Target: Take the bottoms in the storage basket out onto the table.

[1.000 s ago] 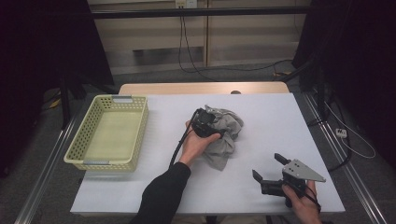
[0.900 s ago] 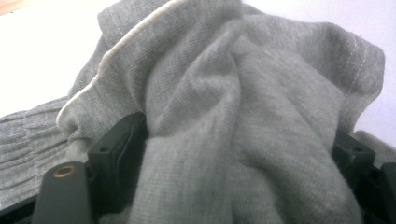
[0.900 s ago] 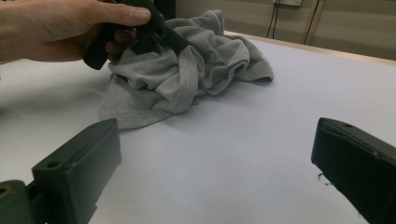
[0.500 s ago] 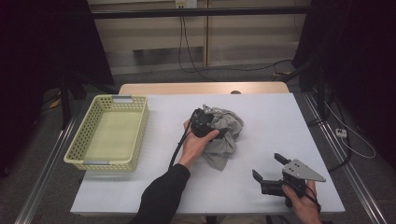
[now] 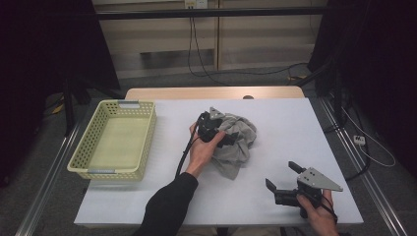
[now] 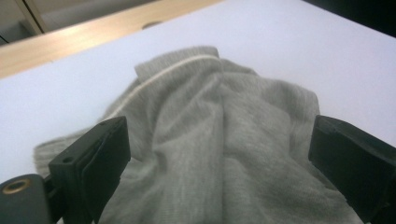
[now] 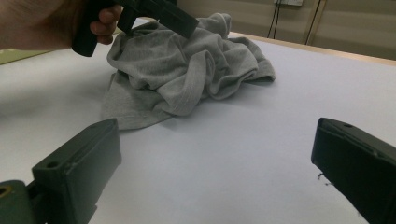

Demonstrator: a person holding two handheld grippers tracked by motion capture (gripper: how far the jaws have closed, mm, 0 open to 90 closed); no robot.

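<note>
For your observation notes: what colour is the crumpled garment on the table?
Plain light grey; the garment shows best in the right gripper view.

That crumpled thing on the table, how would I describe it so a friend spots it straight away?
On the white table, right of the yellow basket, lies a grey cloth bunched in a heap. It is the one soft, wrinkled thing there, with a ribbed hem.

Garment (image 5: 236,140): soft grey knit cloth, matt, ribbed at the hem. Table (image 5: 295,118): smooth matt white surface, edged at the far side by pale wood. Basket (image 5: 115,140), left: perforated pale yellow plastic, slightly glossy. Jaws of both grippers: matt black plastic is seen.
</note>
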